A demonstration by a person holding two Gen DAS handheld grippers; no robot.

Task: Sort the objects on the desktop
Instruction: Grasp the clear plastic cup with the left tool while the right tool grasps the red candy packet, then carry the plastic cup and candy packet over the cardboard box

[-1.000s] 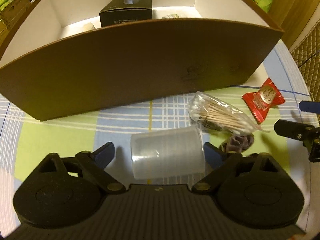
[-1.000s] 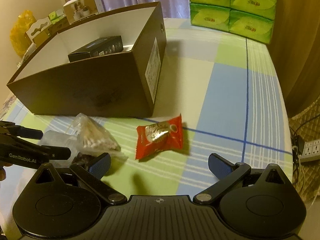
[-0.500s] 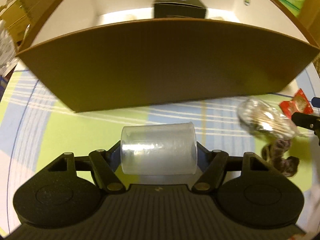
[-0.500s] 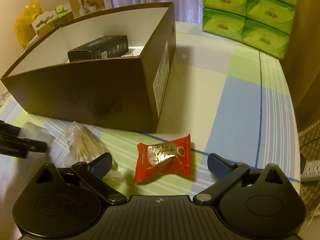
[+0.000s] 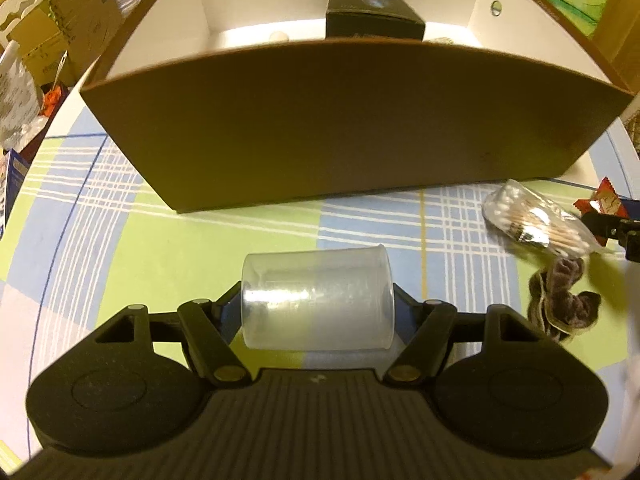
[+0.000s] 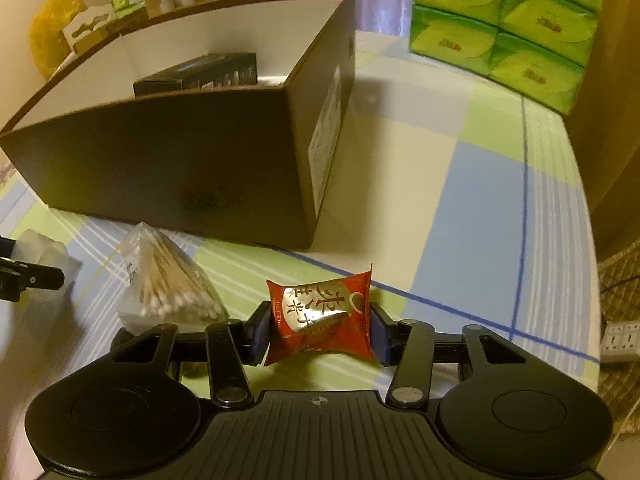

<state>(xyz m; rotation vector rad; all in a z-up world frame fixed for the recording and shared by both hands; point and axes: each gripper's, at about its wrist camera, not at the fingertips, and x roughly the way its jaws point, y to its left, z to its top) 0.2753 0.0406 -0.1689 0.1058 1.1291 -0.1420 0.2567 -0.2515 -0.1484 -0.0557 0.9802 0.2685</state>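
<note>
My left gripper [image 5: 318, 312] is shut on a clear plastic cup [image 5: 318, 298] lying sideways between its fingers, held in front of the brown box [image 5: 340, 120]. A red snack packet [image 6: 322, 314] sits squeezed between the pads of my right gripper [image 6: 320, 330], which is shut on it just above the checked tablecloth. A bag of cotton swabs [image 6: 168, 284] lies left of the packet, near the box's front wall [image 6: 160, 160]; the same bag of cotton swabs [image 5: 532, 224] shows at the right in the left wrist view. A dark scrunchie [image 5: 560, 300] lies beside it.
Inside the box stands a black carton [image 5: 374, 20], also seen as a black carton [image 6: 196, 74] from the right. Green tissue packs [image 6: 504, 24] are stacked at the table's back right. Cardboard boxes and a yellow bag [image 6: 50, 36] crowd the back left. A power strip [image 6: 620, 340] lies beyond the table's right edge.
My left gripper shut on the cup and lifted it leftward along the box. My right gripper moved forward and shut on the red packet.
</note>
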